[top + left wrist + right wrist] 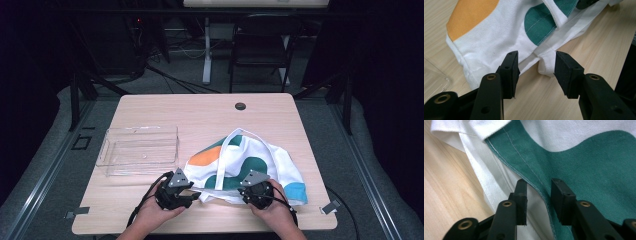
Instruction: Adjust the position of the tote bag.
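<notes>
- A clear plastic tray [139, 150] is set on the left half of the table, its long side running across; it lies open side up and nothing is seen in it. One corner of it [434, 80] is also caught at the left edge of the left gripper view.
- A light wooden table [200, 112] is seen, with a small round dark cable port [240, 106] near its far edge.
- A dark folding chair [262, 42] is placed beyond the table, on the grey carpet.
- A white desk leg [206, 50] is seen beside that chair, with cables lying around its foot.
- Small metal brackets [330, 206] are fixed at the near corners of the table.
</notes>
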